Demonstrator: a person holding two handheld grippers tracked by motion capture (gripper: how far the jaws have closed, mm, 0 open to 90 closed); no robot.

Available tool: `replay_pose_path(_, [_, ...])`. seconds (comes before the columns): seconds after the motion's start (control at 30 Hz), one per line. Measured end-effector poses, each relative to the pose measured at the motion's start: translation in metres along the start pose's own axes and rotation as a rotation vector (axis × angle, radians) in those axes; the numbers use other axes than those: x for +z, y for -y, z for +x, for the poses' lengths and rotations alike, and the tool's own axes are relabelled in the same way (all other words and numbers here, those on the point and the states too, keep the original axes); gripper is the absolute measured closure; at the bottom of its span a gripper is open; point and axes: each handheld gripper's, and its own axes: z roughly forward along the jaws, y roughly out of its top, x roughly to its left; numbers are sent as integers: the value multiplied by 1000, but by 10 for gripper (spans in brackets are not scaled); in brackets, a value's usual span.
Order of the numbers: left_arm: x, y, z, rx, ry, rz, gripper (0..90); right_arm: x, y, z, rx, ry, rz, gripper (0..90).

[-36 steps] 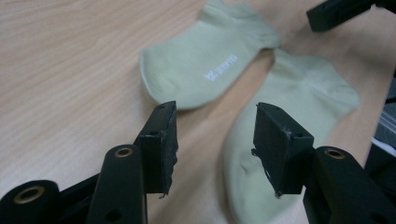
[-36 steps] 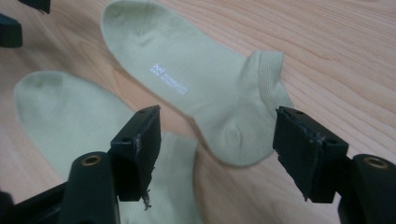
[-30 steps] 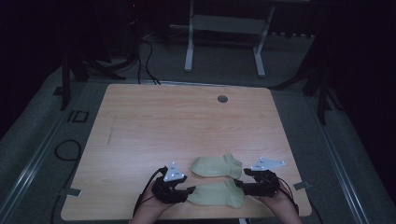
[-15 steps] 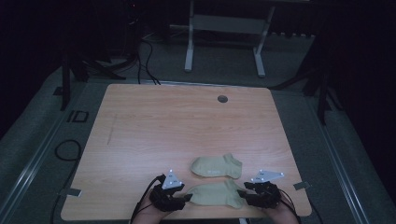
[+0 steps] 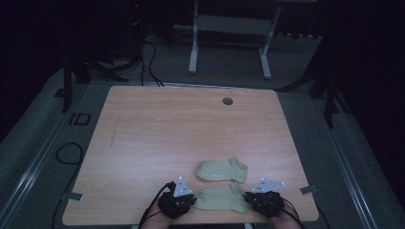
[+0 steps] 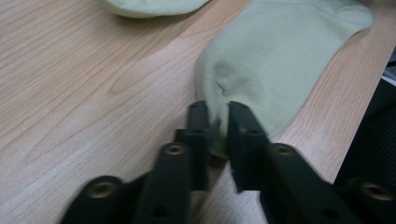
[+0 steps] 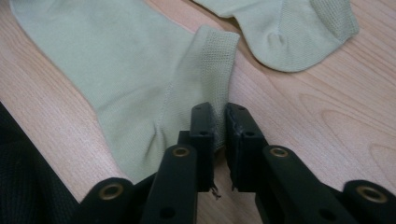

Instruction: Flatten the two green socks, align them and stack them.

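Dim surroundings frame a pale wooden table [image 5: 143, 143] with a visible grain, a small round hole near its far edge, and dark floor and metal stands beyond. 2 light yellow-green ankle socks lie flat near the person's edge of the table. The near sock [image 5: 221, 198] stretches between the 2 hand-held grippers, and the far sock [image 5: 222, 170] lies just beyond it, close but apart. The left gripper [image 5: 191, 200] has its 2 black jaws pinched on the rounded toe end of the near sock [image 6: 261, 60], the fabric bunching into a small fold between the pads; the jaws have just been closing. The right gripper [image 5: 247, 199] has also just been closing and now pinches the ribbed cuff end of the same sock [image 7: 140, 74], a strip of mesh-like knit caught between its pads. In the right gripper view the far sock [image 7: 289, 28] sits ahead and to the right of those jaws. Judging by this, both ends of the near sock are gripped but it rests flat on the wood, so lifting, folding or laying it over its partner seems yet to come. Both socks look soft, thin and finely knitted, with a coarser ribbed cuff and a curved heel.
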Motion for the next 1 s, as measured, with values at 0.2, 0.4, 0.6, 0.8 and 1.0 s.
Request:
replay_pose_path(0.2, [-10,-5,1,-3,1,-36,873,-10,-1,-2,42,-35,-35,835])
replay_pose_path(0.4, [-26,-24,7,0,-25,-82,874,-29,-18,-11,84,-26,-113,835])
replay_pose_path(0.6, [-37,-53,17,26,-58,-131,873,-42,-46,-28,69,16,-157,835])
replay_pose_path(0.8, [-30,-73,28,11,-87,-153,874,-41,-66,-50,102,35,-171,834])
replay_pose_path(1.0, [-6,-76,35,-2,-92,-107,873,-12,-62,-71,161,22,-106,834])
